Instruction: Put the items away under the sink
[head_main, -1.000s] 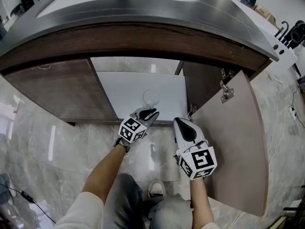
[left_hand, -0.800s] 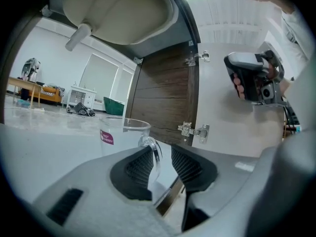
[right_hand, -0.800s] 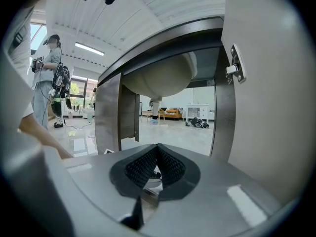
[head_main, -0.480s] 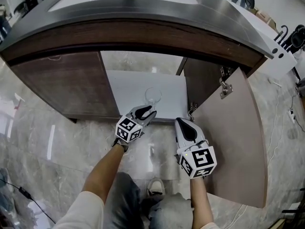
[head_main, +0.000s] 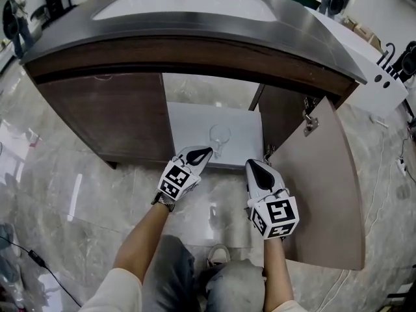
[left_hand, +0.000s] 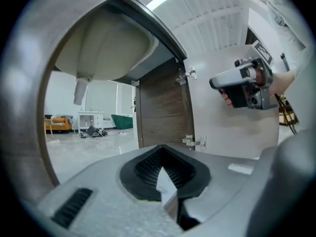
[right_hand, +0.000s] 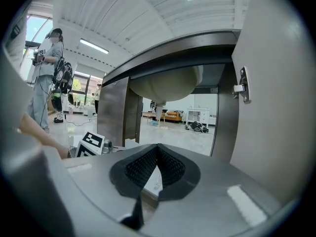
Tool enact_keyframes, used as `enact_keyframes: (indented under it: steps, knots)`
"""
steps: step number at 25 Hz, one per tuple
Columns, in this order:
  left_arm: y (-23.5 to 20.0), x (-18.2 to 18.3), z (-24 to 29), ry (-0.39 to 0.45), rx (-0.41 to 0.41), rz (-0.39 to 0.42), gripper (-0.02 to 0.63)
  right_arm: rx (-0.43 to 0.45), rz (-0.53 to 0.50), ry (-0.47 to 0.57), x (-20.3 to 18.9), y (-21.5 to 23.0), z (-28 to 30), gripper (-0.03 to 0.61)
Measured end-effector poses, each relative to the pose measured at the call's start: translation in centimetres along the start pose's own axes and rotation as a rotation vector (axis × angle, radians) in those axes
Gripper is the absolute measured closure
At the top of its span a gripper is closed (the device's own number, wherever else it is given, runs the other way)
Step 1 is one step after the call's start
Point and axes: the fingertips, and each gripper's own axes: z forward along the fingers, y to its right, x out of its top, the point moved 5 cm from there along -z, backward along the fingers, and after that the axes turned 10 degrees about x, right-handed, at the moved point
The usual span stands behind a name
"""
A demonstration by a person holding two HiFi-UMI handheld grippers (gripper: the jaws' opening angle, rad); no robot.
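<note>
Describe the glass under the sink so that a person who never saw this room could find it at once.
Below the dark curved counter, the cabinet stands with its right door swung open. On its white floor, near the front edge, stands a clear glass. It is the only item on that floor, see-through against the white.

Clear round glass (head_main: 220, 135) is resting on flat white cabinet floor (head_main: 188, 119), beneath curved dark countertop (head_main: 195, 25). Open brown wooden door (head_main: 325, 194) is hanging right; closed brown wooden door (head_main: 104, 116) is sitting left. Left gripper (head_main: 207, 151) and right gripper (head_main: 252, 164) are hovering nearer, side by side.
</note>
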Motion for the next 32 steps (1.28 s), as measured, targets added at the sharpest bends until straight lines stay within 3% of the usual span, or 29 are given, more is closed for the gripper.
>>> enact_keyframes:
  steps: [4, 11, 19, 25, 32]
  knots:
    - [-1.3, 3.3, -2.8, 0.052, 0.051, -0.048, 0.612, 0.019, -0.019, 0.026, 2.0, -0.9, 0.1, 0.572]
    - [-1.7, 8.5, -8.7, 0.098, 0.140, -0.044, 0.611, 0.085, -0.049, 0.061, 5.6, -3.7, -0.1, 0.572]
    - [-1.1, 15.3, -13.0, 0.094, 0.184, 0.072, 0.610, 0.103, -0.079, 0.128, 11.0, -5.6, -1.2, 0.572]
    - [-1.5, 20.5, -14.4, 0.168, 0.206, 0.057, 0.611, 0.125, -0.092, 0.169, 15.3, -5.4, -1.3, 0.572]
    - [-1.5, 26.5, -14.1, 0.159, 0.209, 0.024, 0.609, 0.141, -0.058, 0.155, 20.8, -3.7, -1.9, 0.572]
